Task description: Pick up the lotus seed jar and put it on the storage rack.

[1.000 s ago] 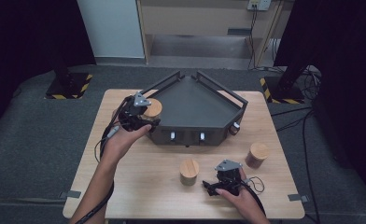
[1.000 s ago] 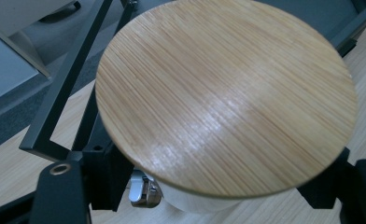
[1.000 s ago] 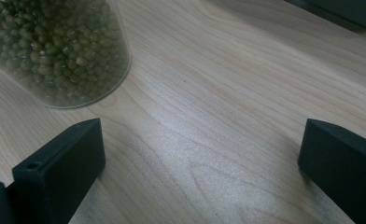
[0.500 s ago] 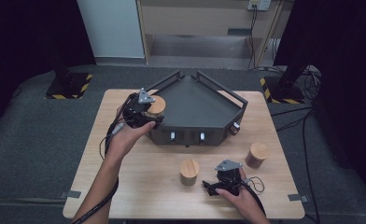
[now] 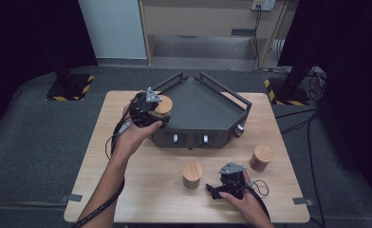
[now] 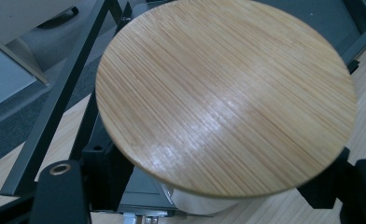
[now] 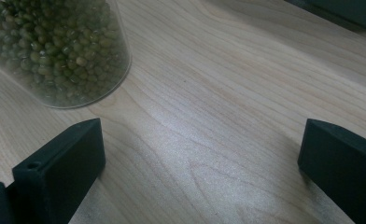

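Jar (image 6: pixel 225 98) w/ wood lid sits clamped in left gripper (image 5: pixel 151 107), over tray (image 5: pixel 200 107) left rim. Right gripper (image 5: pixel 224 186) rests on table (image 5: pixel 141 190), jaws apart, empty. Risk: jar base clips rim, slips from the jaws.

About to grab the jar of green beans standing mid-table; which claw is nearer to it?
Right. The right claw rests open on the table just right of the bean jar. The left claw is far off at the tray's left edge, holding another wooden-lidded jar.

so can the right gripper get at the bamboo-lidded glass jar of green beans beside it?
Probably yes: the right gripper is open, with bare table between it and that jar.
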The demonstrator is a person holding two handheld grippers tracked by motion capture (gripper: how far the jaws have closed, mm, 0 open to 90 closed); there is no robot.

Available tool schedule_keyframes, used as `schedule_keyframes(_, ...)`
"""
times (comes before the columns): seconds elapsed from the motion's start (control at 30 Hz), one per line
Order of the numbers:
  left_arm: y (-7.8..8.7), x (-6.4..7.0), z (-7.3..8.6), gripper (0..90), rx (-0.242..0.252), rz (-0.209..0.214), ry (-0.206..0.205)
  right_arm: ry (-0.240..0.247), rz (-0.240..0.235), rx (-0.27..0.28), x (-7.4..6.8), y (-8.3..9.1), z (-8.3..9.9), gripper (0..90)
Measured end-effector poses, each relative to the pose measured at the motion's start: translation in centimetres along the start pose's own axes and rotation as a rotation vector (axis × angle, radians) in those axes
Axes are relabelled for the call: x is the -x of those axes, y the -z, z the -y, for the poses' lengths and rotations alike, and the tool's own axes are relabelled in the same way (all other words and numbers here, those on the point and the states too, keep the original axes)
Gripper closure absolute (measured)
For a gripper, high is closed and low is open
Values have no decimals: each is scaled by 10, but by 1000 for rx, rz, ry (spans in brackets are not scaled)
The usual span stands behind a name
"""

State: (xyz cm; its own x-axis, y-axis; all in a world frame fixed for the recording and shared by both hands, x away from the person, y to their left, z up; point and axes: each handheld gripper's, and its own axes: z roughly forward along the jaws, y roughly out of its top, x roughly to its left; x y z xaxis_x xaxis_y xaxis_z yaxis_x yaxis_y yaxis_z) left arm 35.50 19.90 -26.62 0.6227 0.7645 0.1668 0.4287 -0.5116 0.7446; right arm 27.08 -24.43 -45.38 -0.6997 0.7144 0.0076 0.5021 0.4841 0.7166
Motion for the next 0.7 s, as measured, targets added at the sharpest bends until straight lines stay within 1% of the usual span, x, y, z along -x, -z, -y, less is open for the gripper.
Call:
schedule_keyframes(0.43, -6, -2, -10, 243, 0, 1, -5, 0, 0, 0, 0, 0, 0, 8)
schedule_keyframes(0.7, -11, -4, -14, 243, 4, 5, -1, -1, 0, 0, 0, 0, 0, 8)
